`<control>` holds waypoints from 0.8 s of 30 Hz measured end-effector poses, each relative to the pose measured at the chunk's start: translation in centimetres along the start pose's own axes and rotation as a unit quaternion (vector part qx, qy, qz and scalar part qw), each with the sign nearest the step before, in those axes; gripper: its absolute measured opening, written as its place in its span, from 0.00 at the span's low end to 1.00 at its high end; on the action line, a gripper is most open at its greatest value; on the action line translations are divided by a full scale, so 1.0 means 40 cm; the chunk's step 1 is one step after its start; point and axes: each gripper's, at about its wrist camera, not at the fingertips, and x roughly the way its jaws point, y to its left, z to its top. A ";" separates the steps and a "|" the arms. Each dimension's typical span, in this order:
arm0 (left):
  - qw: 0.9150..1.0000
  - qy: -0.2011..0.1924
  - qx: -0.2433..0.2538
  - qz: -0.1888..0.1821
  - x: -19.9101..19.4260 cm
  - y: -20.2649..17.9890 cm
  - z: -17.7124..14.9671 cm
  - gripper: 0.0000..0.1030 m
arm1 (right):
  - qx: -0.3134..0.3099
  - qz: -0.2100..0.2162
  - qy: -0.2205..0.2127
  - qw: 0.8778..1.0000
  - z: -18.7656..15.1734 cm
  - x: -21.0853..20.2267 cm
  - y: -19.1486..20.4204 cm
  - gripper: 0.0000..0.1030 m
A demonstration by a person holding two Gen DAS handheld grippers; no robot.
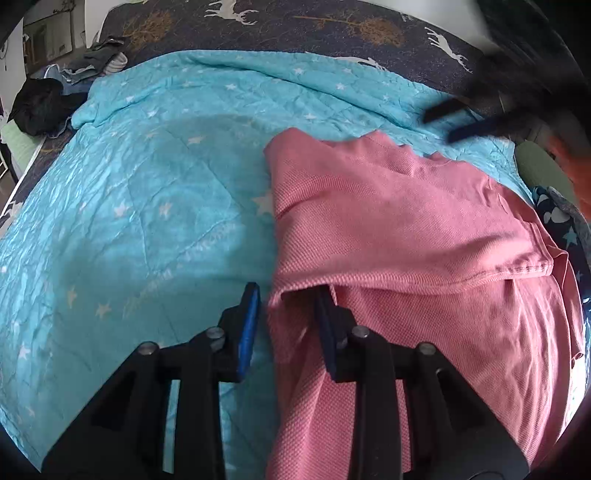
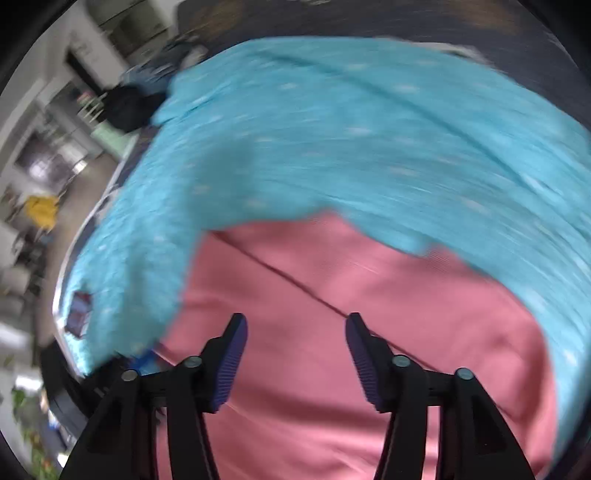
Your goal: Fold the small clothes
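A pink knit shirt [image 1: 406,229] lies folded on a turquoise star-print quilt [image 1: 166,184], with its top layer doubled over towards me. My left gripper [image 1: 286,295] sits at the shirt's near left corner. Its right finger is tucked under the folded layer and its left finger stands just outside the cloth's edge, so the jaws are open with the edge between them. My right gripper [image 1: 448,123] shows as a dark blur beyond the shirt's far right corner. In the blurred right wrist view, that gripper [image 2: 295,325] hangs open over the pink shirt [image 2: 314,295] with nothing between its pads.
The quilt [image 2: 332,129] covers a bed with a dark deer-print sheet [image 1: 295,22]. A heap of dark clothes [image 1: 37,103] and grey socks [image 1: 110,59] lie at the far left corner. A navy star-print garment [image 1: 554,214] lies just right of the shirt.
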 end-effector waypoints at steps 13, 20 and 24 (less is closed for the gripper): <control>0.997 -0.014 -0.030 -0.067 0.004 0.049 -0.019 0.06 | -0.047 -0.071 0.087 0.993 0.146 0.280 0.137 0.04; 0.998 -0.013 -0.041 -0.039 0.000 0.067 -0.033 0.07 | 0.038 -0.069 -0.023 0.997 0.212 0.227 0.069 0.02; 0.998 -0.015 -0.041 -0.038 -0.011 0.078 -0.046 0.14 | 0.028 -0.028 -0.007 0.999 0.164 0.207 0.060 0.05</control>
